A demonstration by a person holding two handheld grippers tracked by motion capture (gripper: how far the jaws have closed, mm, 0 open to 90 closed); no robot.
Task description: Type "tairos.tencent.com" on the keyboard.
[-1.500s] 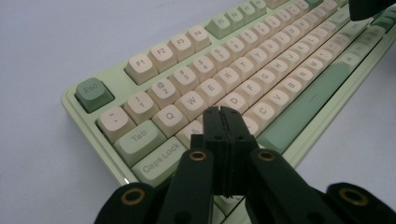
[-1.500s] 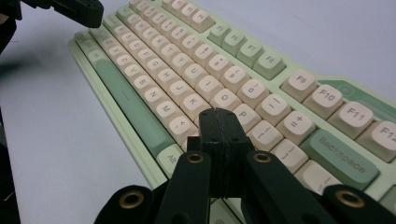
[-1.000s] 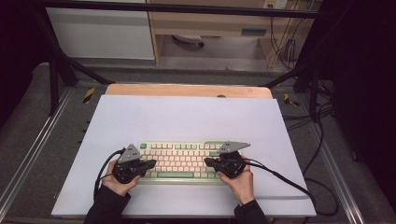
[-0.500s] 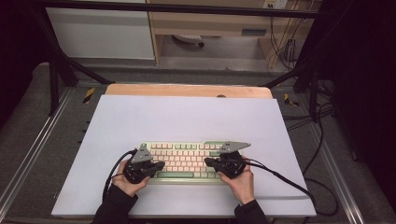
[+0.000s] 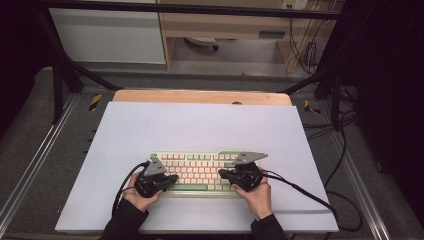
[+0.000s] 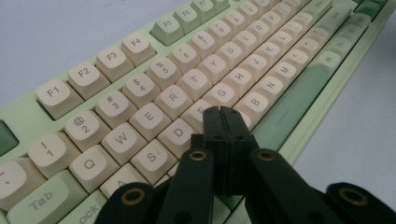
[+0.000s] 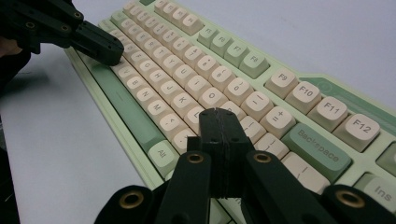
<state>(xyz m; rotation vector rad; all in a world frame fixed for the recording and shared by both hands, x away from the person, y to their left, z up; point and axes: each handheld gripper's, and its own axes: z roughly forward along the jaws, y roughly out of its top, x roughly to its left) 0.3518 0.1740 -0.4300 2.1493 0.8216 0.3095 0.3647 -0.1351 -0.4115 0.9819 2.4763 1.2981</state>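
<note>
Keyboard (image 5: 197, 172) lies flat on the white mat (image 5: 200, 125), toward my edge of it, long side across, cream keys with green at the modifiers and space bar (image 6: 299, 93). My work here looks like pressing keys with closed tips, one tool per half of the board. How much typing is done I cannot tell: no screen is in sight and the keys look level, none plainly sunk. I judge the job somewhere midway, both tools poised over the letter rows. Left gripper (image 6: 222, 113): jaws pressed flat together, nothing between them, tip low over the home row around the F and G caps, with D (image 6: 179, 132) just to its side and B (image 6: 255, 101) beyond. Whether the tip touches a cap or hangs just above it I cannot tell. From above, left gripper (image 5: 170, 178) sits over the board's left end, my hand behind it at the near edge. Right gripper (image 7: 219, 116): jaws likewise closed on nothing, tip over the right-hand keys near the punctuation, Backspace (image 7: 316, 143) off to one side, Alt (image 7: 162, 152) nearer me. From above, right gripper (image 5: 227, 175) covers the board's right half. The other tool's black tip (image 7: 105, 46) shows far up the same rows. Beyond the mat, a wooden edge (image 5: 200, 96), then dark framing and cables. Left to do, by my guess: press down, lift, move to the next key.
</note>
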